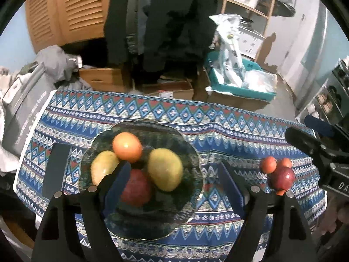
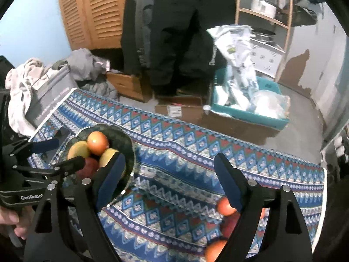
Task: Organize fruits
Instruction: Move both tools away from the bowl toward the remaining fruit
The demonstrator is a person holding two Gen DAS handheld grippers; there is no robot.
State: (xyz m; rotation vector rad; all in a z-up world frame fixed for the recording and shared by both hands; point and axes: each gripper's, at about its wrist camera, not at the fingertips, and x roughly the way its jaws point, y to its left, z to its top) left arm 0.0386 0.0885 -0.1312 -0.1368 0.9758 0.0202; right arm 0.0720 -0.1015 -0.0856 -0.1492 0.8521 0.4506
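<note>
Both grippers hang over the counter [image 1: 218, 131] with its blue patterned cloth. The left gripper [image 1: 174, 172] has its jaws spread wide and empty above the dark glass plate [image 1: 192, 152], which holds an orange [image 1: 127, 146], two yellow mangoes [image 1: 165, 169] and a red apple [image 1: 136, 187]. Off to the right on the cloth sits a loose cluster: another red apple [image 1: 282, 178] touching a few small oranges [image 1: 268, 164]. The right gripper [image 2: 170, 174] hovers near that cluster, jaws likewise wide apart, gripping nothing.
</note>
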